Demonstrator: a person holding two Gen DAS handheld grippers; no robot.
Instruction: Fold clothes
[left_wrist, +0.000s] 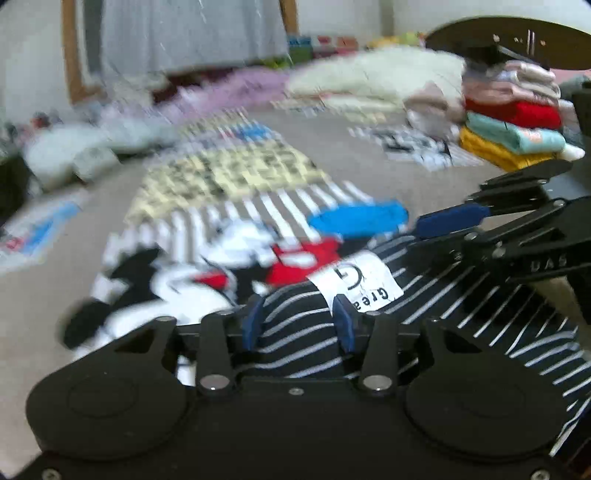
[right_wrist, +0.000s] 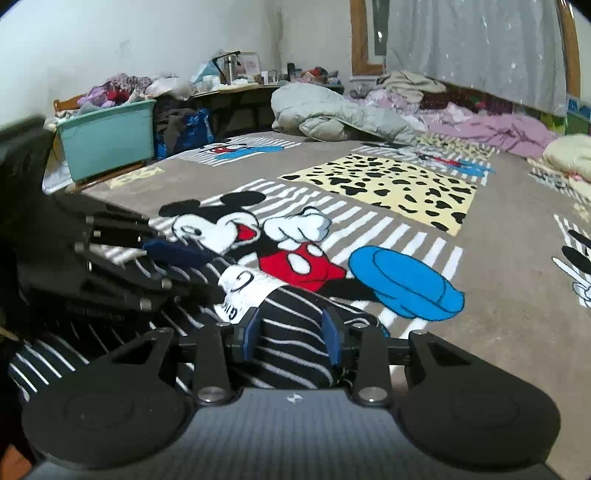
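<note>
A black garment with thin white stripes (left_wrist: 461, 314) and a white printed patch (left_wrist: 354, 277) lies bunched low over the bed. In the left wrist view my left gripper (left_wrist: 297, 319) has a fold of it between its blue pads, shut on the cloth. My right gripper (left_wrist: 443, 225) reaches in from the right, at the same garment. In the right wrist view the right gripper (right_wrist: 291, 330) pinches a hump of the striped garment (right_wrist: 288, 354), and the left gripper (right_wrist: 177, 254) comes in from the left just beyond the patch (right_wrist: 243, 291).
The bed is covered by a brown spread (right_wrist: 498, 229) with a cartoon mouse print. A stack of folded clothes (left_wrist: 517, 122) stands at the far right. A teal bin (right_wrist: 107, 133), a grey quilt (right_wrist: 332, 110) and pink bedding (right_wrist: 491, 129) lie further back.
</note>
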